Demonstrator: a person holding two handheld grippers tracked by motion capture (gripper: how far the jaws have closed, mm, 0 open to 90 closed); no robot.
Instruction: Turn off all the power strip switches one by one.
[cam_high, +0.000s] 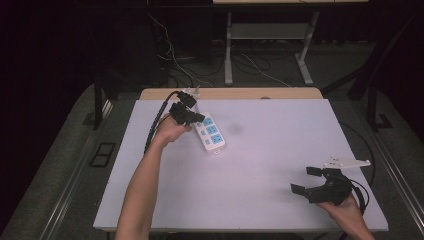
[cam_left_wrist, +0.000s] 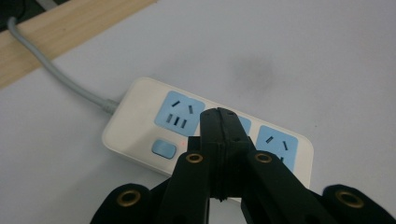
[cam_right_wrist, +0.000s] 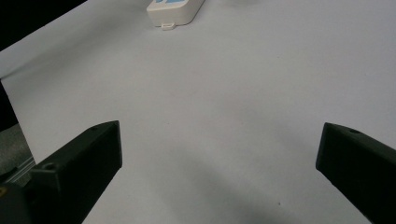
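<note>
A white power strip (cam_high: 210, 133) with blue sockets lies on the white table (cam_high: 260, 165) at the far left. In the left gripper view the power strip (cam_left_wrist: 140, 116) shows a blue switch (cam_left_wrist: 163, 148) and a grey cord (cam_left_wrist: 60, 77) running off to the wooden edge. My left gripper (cam_high: 201, 118) hovers just above the strip's far end, its jaws pressed together with nothing between them; the left gripper (cam_left_wrist: 219, 119) covers the middle socket. My right gripper (cam_high: 306, 181) rests near the front right corner, open and empty. In the right gripper view the right gripper (cam_right_wrist: 219, 149) faces bare table, with the strip's end (cam_right_wrist: 175, 11) far ahead.
A wooden strip (cam_high: 250, 93) borders the table's far edge. Behind it stand desk legs (cam_high: 228, 50) and loose cables (cam_high: 175, 60) on the floor. A grey plate (cam_high: 346, 162) rides on top of the right gripper.
</note>
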